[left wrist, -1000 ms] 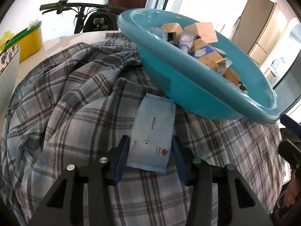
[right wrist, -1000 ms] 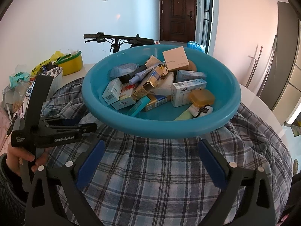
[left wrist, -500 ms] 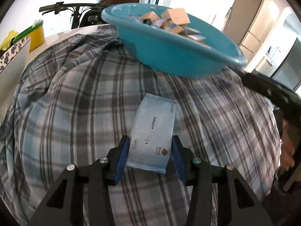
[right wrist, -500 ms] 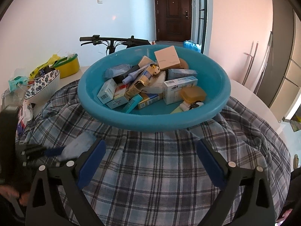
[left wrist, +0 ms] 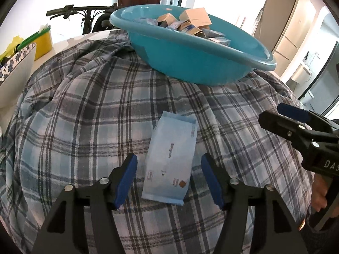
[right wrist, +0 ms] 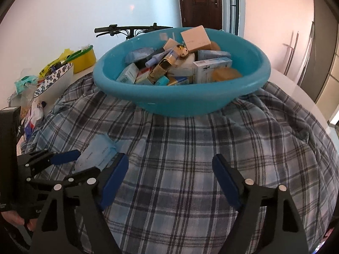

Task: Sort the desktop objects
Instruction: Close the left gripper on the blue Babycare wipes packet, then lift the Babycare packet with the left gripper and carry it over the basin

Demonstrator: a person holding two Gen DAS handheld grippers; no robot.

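A flat light-blue packet (left wrist: 170, 158) lies on the plaid cloth (left wrist: 89, 116), between the fingers of my left gripper (left wrist: 169, 178), which is open and not touching it. The packet also shows in the right wrist view (right wrist: 97, 155), with the left gripper beside it at lower left. A teal basin (right wrist: 182, 97) full of small boxes and tubes stands on the cloth at the back; it also shows in the left wrist view (left wrist: 190, 61). My right gripper (right wrist: 170, 182) is open and empty over the bare cloth in front of the basin.
A white floral-rimmed dish (right wrist: 55, 78), a yellow tub with green lid (right wrist: 84, 58) and loose bags sit on the table to the left. A bicycle handlebar (right wrist: 127, 29) stands behind the basin. A wardrobe stands at the right.
My left gripper has opened and let go of the blue packet, which now lies on the cloth. Both grippers have drawn back from the basin.
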